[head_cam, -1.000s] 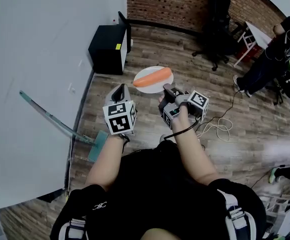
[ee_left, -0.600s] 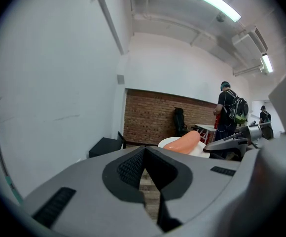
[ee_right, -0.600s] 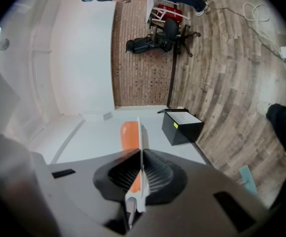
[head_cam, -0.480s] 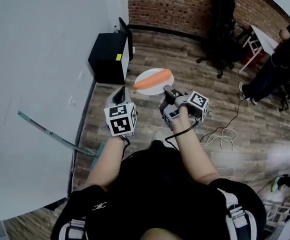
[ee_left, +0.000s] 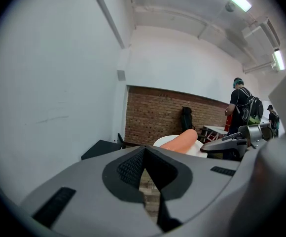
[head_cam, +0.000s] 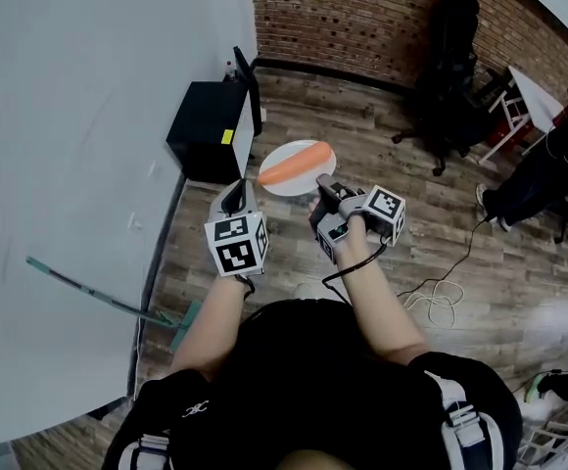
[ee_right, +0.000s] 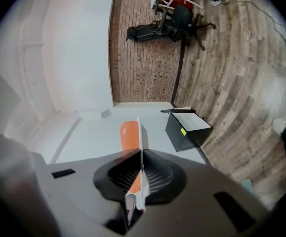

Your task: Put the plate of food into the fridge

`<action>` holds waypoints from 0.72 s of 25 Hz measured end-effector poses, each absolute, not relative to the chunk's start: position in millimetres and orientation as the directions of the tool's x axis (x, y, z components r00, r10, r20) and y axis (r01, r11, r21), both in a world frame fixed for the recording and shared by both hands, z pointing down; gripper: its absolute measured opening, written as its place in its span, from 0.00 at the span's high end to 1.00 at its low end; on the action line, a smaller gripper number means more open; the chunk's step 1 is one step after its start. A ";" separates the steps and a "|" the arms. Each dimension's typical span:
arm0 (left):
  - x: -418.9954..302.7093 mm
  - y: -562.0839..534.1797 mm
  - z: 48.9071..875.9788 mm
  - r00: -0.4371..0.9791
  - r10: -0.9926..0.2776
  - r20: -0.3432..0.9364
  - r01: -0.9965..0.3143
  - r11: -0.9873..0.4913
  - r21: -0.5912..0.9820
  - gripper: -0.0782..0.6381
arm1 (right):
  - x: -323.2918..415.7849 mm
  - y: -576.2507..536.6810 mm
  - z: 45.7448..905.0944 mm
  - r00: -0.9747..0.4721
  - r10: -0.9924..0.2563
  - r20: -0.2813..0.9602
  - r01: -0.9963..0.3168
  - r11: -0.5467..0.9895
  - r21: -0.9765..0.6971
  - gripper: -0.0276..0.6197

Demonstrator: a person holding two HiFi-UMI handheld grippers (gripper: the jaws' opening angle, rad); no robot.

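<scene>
Your left gripper (head_cam: 233, 192), at 11 o'clock, is pinched together and empty. Your right gripper (head_cam: 321, 188), at 12, clamps only the near rim of the plate (head_cam: 276, 186), so any tilt could roll the orange food (head_cam: 296, 164) off. Farther out at 11, the fridge (head_cam: 204, 130) sits low against the wall, and the plate could clip it.

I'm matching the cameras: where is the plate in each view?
Head view: plate just above centre.
Left gripper view: plate right of centre, beyond the fingers.
Right gripper view: plate at centre, edge-on between the fingers.
Shared landmark: black box.
</scene>
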State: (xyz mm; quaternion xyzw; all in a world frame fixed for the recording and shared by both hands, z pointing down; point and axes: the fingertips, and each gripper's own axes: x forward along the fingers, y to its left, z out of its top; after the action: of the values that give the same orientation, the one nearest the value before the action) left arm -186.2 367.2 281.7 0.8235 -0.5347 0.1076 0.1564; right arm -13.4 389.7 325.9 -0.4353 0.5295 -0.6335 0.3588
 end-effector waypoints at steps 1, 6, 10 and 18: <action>-177.8 359.3 282.8 0.402 -0.848 0.345 -0.915 -0.376 0.143 0.89 | -6.0 381.1 327.8 -0.369 -0.913 0.176 -0.010 -0.186 -0.982 0.91; -136.2 326.7 286.4 0.401 -0.853 0.335 -0.916 -0.368 0.160 0.89 | 29.1 347.2 336.3 -0.392 -0.901 0.186 -0.007 -0.199 -0.980 0.91; -116.4 313.9 290.9 0.387 -0.857 0.342 -0.922 -0.352 0.161 0.89 | 51.0 327.9 337.1 -0.397 -0.901 0.172 -0.022 -0.179 -0.984 0.91; -102.1 291.9 302.2 0.380 -0.848 0.370 -0.925 -0.348 0.153 0.89 | 63.7 306.1 348.9 -0.411 -0.894 0.179 0.001 -0.197 -0.980 0.91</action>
State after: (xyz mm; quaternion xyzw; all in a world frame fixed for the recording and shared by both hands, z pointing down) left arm -102.1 291.9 302.2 0.8131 -0.5450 0.1134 0.1701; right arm 63.7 306.1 348.9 -0.4196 0.5320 -0.6501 0.3440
